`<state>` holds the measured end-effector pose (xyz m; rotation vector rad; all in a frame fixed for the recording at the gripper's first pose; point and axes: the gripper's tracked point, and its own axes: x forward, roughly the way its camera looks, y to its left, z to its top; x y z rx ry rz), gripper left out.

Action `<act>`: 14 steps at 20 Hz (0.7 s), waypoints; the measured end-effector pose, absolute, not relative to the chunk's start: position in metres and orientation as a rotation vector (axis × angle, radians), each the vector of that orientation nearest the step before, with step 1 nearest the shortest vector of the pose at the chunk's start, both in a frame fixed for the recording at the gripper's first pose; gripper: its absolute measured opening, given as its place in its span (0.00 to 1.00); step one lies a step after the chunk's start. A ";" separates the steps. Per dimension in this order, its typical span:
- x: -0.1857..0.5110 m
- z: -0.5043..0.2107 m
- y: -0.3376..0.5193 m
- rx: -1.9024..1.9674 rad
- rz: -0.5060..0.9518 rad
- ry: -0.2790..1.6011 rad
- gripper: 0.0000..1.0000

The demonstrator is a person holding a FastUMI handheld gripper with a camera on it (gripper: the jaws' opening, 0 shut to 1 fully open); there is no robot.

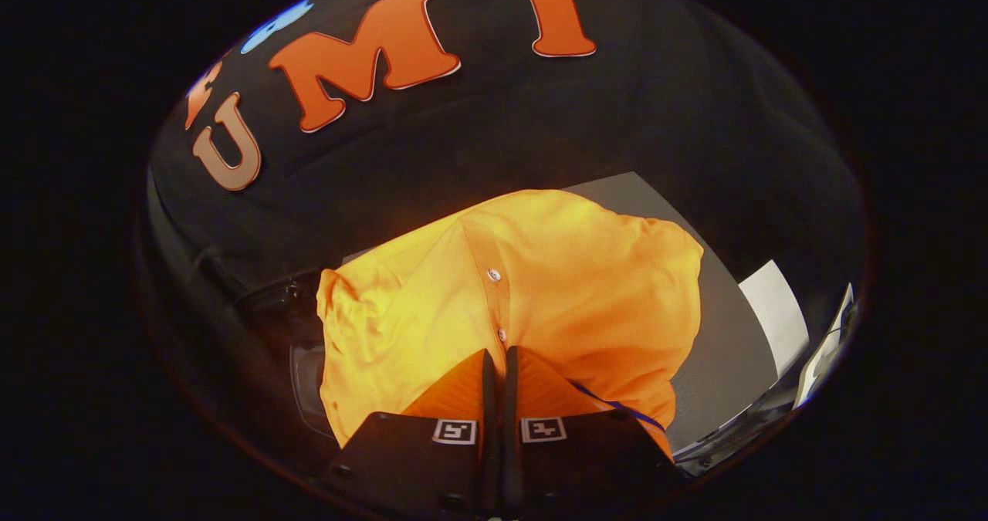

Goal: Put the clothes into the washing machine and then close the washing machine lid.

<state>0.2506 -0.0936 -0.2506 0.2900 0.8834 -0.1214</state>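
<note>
The hand-held gripper (496, 355) has its two fingers nearly together, pinching a fold of the orange buttoned shirt (540, 289), which bulges up just ahead of them. Beyond and right of the shirt lies a grey surface (725, 351) with a white sheet (776, 312) on it.
</note>
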 end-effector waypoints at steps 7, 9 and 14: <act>0.249 -0.210 -0.080 0.424 -0.089 0.723 0.07; 0.246 -0.200 -0.078 0.441 -0.080 0.688 0.07; 0.243 -0.172 -0.050 0.462 -0.045 0.605 0.08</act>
